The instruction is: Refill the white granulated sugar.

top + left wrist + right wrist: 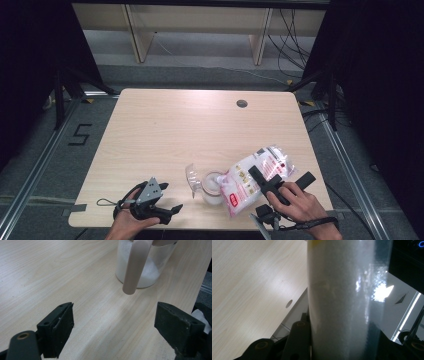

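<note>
A: Where was the bag of white grains [254, 181] relative to the right claw [272, 184]?

B: Clamped between its jaws. In the high view the right claw gripped the bag about midway along, and the bag was tipped, its lower end hanging over the mouth of the clear jug [212, 188] just to the claw's left. From the right claw's own camera the bag [342, 302] rose straight up between the two black jaws, touching both

A: So that claw was closed on it?

B: Yes, narrowed onto the bag, pads pressed against the plastic on both sides

A: And the left claw [165, 207]?

B: Wide, with nothing between the jaws. It rested low near the table's [175, 130] front edge, pointing toward the jug. In its own view bare wood lay between the two pads, and the jug [142, 265] stood ahead of them and a little to the right, apart from both

A: Anything in the jug?

B: White grains covered its lower part, seen through the clear wall. Its beige handle [135, 267] faced the left claw, hanging down the near side. The jug's clear lid [192, 176] stood open on the side away from the right claw
</note>
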Motion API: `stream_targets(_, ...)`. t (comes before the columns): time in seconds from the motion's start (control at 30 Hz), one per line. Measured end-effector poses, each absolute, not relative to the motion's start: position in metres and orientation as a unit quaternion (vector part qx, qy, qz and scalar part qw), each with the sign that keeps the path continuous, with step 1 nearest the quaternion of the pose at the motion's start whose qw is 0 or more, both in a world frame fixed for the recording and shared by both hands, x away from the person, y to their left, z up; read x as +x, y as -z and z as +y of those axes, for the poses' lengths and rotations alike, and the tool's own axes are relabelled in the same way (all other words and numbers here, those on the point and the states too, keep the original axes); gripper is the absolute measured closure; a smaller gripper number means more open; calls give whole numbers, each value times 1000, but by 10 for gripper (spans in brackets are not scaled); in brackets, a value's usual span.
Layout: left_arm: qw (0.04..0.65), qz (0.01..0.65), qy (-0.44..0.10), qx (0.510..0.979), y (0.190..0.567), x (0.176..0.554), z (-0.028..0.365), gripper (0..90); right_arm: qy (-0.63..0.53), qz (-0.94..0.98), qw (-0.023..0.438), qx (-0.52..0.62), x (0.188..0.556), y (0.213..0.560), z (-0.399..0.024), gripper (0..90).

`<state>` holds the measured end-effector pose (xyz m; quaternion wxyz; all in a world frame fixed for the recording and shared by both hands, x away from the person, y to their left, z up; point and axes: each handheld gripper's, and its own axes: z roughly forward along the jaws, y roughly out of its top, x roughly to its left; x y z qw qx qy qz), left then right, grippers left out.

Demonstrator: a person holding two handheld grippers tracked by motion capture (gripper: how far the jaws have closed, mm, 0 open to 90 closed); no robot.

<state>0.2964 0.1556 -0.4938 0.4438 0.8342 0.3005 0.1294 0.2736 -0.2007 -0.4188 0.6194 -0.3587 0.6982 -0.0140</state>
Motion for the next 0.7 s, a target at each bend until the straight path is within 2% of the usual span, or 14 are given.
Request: stream_targets(0.7, 442, 301, -130, 835, 494, 296, 156, 155, 14, 697, 618, -363, 273, 419, -199, 736)
